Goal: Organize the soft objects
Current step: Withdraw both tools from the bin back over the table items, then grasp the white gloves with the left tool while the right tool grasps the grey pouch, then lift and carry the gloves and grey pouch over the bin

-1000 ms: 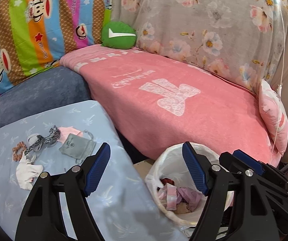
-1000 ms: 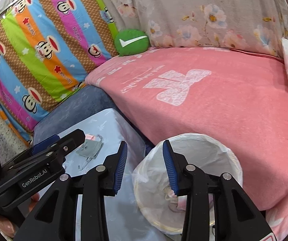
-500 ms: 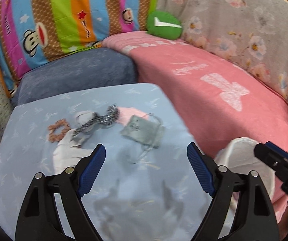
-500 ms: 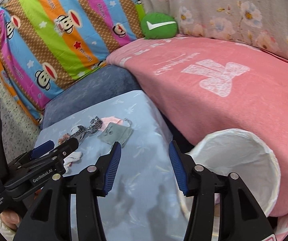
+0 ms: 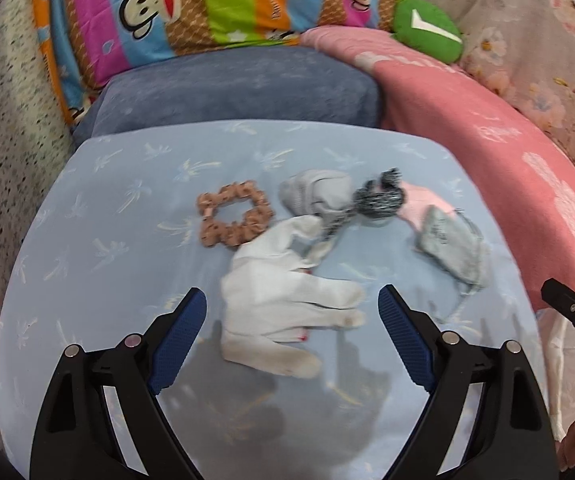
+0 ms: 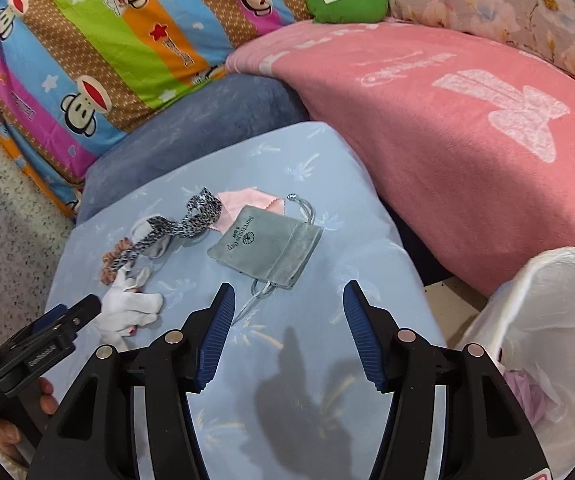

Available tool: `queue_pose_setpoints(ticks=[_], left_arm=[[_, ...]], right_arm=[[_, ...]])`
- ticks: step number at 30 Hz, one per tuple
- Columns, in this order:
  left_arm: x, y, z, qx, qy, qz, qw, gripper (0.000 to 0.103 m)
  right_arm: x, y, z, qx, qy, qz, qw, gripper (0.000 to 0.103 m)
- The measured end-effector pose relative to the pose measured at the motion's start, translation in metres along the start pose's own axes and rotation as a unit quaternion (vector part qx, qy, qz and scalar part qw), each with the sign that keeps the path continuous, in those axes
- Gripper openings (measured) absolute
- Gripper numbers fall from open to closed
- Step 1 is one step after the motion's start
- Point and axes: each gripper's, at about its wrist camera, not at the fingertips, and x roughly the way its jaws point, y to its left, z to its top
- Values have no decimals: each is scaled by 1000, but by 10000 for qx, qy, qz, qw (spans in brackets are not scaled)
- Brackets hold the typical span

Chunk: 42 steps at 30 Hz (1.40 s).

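Observation:
Small soft things lie on a light-blue covered table (image 5: 99, 264): a white glove (image 5: 287, 304), a brown scrunchie (image 5: 233, 216), a grey sock (image 5: 319, 196), a leopard-print band (image 5: 379, 198), a pink cloth (image 5: 423, 204) and a grey drawstring pouch (image 5: 451, 248). My left gripper (image 5: 292, 312) hovers over the glove, jaws opening, the glove lying between the blue pads untouched. My right gripper (image 6: 289, 308) hangs just short of the grey pouch (image 6: 267, 246), jaws opening, only the pouch's cord below them. A white-lined bin (image 6: 547, 320) stands to the right.
A pink blanket (image 6: 447, 120) covers the sofa behind and right of the table. A blue-grey cushion (image 5: 231, 84), a striped monkey-print quilt (image 5: 207, 4) and a green pillow (image 5: 427, 28) lie at the back. Speckled floor (image 5: 3, 140) runs along the left.
Both grippers swung left from the bin to the table and came down closer to it. Their jaws widened. The glove now lies between the left pads; the pouch sits ahead of the right ones.

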Motion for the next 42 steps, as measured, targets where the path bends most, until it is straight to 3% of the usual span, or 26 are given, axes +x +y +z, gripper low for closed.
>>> queue_pose_setpoints(ticks=[12, 19, 22, 27, 29, 31, 42], left_arm=[[42, 30, 0, -347, 395, -46, 9986, 81], [50, 24, -2, -275, 490, -272, 9980, 59], [49, 21, -3, -237, 483, -330, 9980, 48], [47, 16, -6, -225, 485, -376, 9979, 28], [46, 13, -7, -209, 508, -396, 9977, 16], [44, 12, -9, -227, 529, -407, 9975, 13], [4, -14, -20, -42, 363, -655, 9972, 11]], right_arm=[[81, 2, 26, 161, 301, -277, 9990, 57], [97, 10, 20, 85, 359, -310, 9988, 57], [98, 16, 17, -81, 339, -426, 9985, 47], [96, 20, 11, -198, 392, -378, 9983, 14], [93, 22, 9, -231, 413, -343, 9983, 11], [88, 25, 5, -278, 428, -303, 9982, 10], [32, 32, -24, -308, 320, 57, 9990, 9]])
